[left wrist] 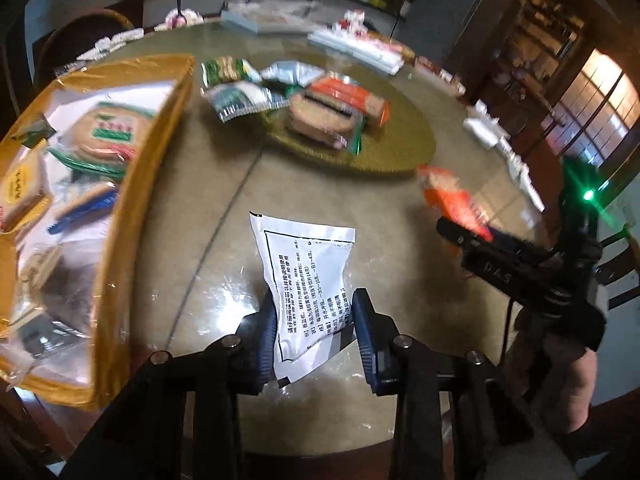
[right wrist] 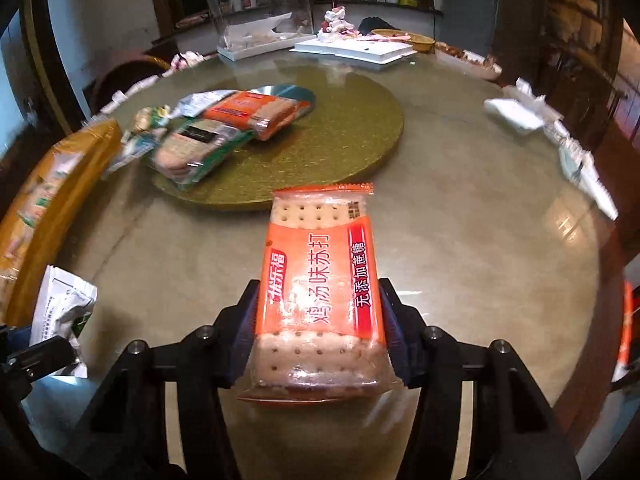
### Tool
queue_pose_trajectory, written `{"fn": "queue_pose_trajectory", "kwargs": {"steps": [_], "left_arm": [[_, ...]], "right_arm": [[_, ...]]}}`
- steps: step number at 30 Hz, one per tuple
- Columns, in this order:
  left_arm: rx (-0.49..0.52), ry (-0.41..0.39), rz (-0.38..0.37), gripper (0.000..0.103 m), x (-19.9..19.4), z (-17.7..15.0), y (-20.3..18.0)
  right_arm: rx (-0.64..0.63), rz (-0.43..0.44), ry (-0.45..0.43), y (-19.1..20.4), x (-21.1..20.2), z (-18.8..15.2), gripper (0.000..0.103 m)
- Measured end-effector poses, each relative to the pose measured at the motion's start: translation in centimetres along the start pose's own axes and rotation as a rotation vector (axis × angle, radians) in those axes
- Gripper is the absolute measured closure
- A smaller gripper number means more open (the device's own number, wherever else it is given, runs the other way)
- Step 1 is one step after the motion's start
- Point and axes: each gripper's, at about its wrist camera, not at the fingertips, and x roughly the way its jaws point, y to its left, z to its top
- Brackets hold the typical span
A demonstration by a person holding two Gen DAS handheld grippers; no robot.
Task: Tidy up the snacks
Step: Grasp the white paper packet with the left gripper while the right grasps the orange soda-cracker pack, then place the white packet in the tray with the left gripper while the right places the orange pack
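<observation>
Holding a white sachet [left wrist: 304, 292] in my left fingers [left wrist: 270, 328], orange cracker pack [right wrist: 320, 296] clamped lengthwise in my right fingers [right wrist: 246, 344]; the gold snack bag [left wrist: 80, 216] at frame left lies nearer the left hand.

The orange cracker pack [right wrist: 318, 292] carries large white Chinese characters, 鸡汤味苏打, running along its length. A red band beside them reads 无添加蔗糖, and a smaller white brand mark on the other side looks like 佳乐福. The white sachet [left wrist: 306, 296] bears a black-framed block of small Chinese print, too fine to read. The right gripper's [left wrist: 456, 232] black body shows the pale letters "DAS".
</observation>
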Motion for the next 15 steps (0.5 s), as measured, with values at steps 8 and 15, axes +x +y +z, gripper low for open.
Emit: {"fn": "queue_pose_trajectory", "kwargs": {"steps": [8, 15], "left_arm": [[-0.037, -0.096, -0.065, 0.069, -4.2, 0.2, 1.5], [-0.146, -0.254, -0.004, 0.069, -9.9, 1.1, 7.5]], "right_arm": [[0.108, 0.335, -0.053, 3.7, -3.0, -0.7, 0.046], [-0.048, 0.553, -0.113, 12.5, -5.9, 0.5, 0.046]]}}
